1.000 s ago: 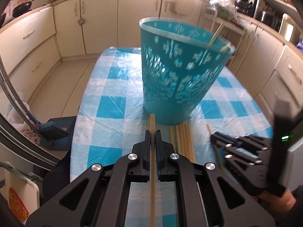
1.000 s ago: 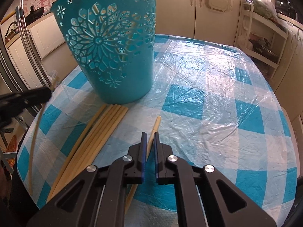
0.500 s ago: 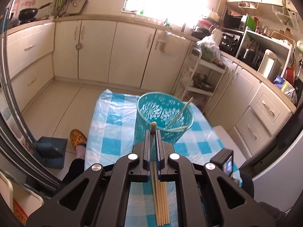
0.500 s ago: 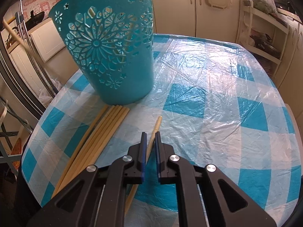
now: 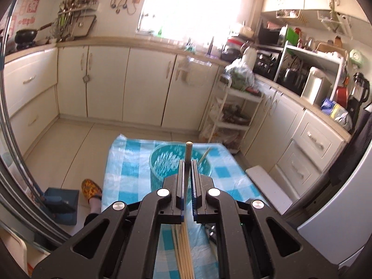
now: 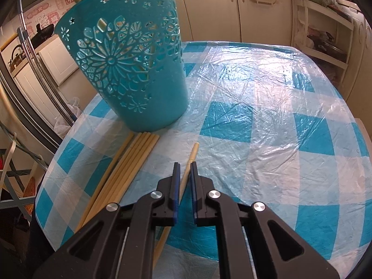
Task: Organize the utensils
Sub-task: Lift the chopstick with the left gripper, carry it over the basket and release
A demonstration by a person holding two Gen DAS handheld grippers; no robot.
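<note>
Left wrist view: left hand-held gripper (image 5: 187, 162) clamps one chopstick (image 5: 188, 150) high above the basket (image 5: 160, 162); right hand-held gripper (image 6: 184, 166) straddles a tabletop chopstick (image 6: 193, 153), unclosed.

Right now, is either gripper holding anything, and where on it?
Left gripper pinches a chopstick just below its tip. Right gripper holds nothing; its fingers straddle a lone chopstick.

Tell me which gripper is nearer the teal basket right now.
Right. The right gripper sits low over the table just in front of the teal basket, straddling a lone chopstick. The left gripper holds its chopstick high above the basket.
</note>
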